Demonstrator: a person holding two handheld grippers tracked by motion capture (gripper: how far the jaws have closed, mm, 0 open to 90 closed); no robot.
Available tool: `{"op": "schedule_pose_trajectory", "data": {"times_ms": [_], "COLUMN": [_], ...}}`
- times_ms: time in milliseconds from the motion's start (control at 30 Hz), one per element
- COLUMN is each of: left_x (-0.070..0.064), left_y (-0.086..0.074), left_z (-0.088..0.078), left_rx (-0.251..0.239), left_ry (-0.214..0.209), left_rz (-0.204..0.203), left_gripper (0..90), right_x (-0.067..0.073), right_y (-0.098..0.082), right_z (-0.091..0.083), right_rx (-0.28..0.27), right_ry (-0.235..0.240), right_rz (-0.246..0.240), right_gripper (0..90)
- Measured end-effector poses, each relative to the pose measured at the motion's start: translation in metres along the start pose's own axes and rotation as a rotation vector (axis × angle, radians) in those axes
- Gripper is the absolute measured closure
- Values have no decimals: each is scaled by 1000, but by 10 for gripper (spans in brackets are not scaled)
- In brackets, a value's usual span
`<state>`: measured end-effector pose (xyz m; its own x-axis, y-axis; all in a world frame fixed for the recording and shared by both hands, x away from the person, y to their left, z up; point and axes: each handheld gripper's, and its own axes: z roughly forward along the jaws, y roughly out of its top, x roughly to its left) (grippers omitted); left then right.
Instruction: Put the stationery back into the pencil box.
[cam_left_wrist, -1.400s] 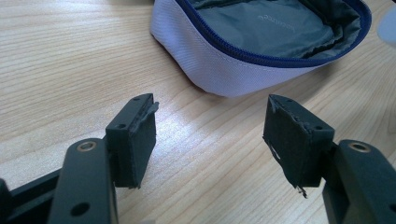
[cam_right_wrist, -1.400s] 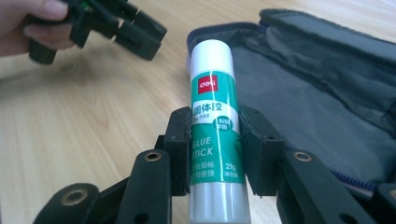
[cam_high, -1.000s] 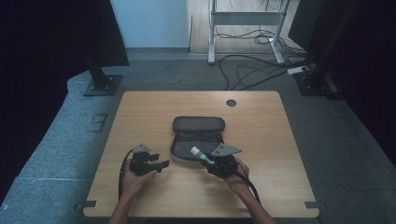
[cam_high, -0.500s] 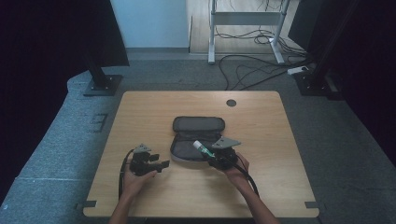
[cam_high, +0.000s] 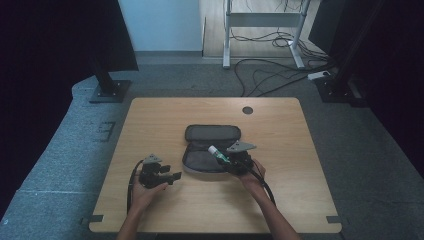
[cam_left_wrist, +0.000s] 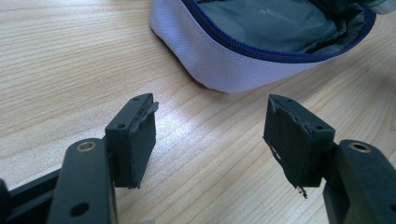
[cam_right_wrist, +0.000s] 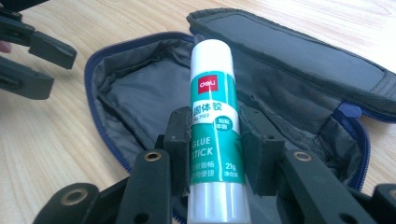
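R gripper clamps a glue stick around the label, mid-body, pads on both sides, cap end pointing out over the open pencil case. In the high view the same R gripper sits at the near-right edge of the case w/ the stick angled up-left over the grey lining. L gripper stands wide, nothing between the jaws, resting low on the table just short of the case's near wall; from above it's at the L gripper spot, left of the case, apart from it

Step in hand, as I read it: put the stick into the case. To do it well:
- bring the stick lower & flatter first, so it lies along the long axis of the case, not across it
- aim for the middle of the lining, away from the blue zip edge, else it may roll out over the rim
- let go only when the tube is touching or almost touching the fabric; it's round, will roll if dropped
- L gripper could pin the near wall if the soft case slides or folds
- farther off, the flipped-open lid half lies flat toward the back of the table; keep the cap end clear of the hinge fold so it doesn't snag
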<state>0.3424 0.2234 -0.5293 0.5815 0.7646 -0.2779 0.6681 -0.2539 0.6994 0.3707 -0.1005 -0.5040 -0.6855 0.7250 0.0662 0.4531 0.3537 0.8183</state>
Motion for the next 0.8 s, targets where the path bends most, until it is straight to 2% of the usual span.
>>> {"op": "schedule_pose_trajectory", "data": {"times_ms": [500,800], "left_x": [0,0], "left_y": [-1,-1], "left_z": [0,1], "left_rx": [1,2], "left_ry": [-2,-1], "left_rz": [-1,-1], "left_gripper": [345,345], "right_x": [-11,-10], "right_y": [-5,-8], "right_z": [19,26], "right_rx": [50,78], "right_ry": [-26,-64], "right_rz": [27,-1], "right_gripper": [652,650]}}
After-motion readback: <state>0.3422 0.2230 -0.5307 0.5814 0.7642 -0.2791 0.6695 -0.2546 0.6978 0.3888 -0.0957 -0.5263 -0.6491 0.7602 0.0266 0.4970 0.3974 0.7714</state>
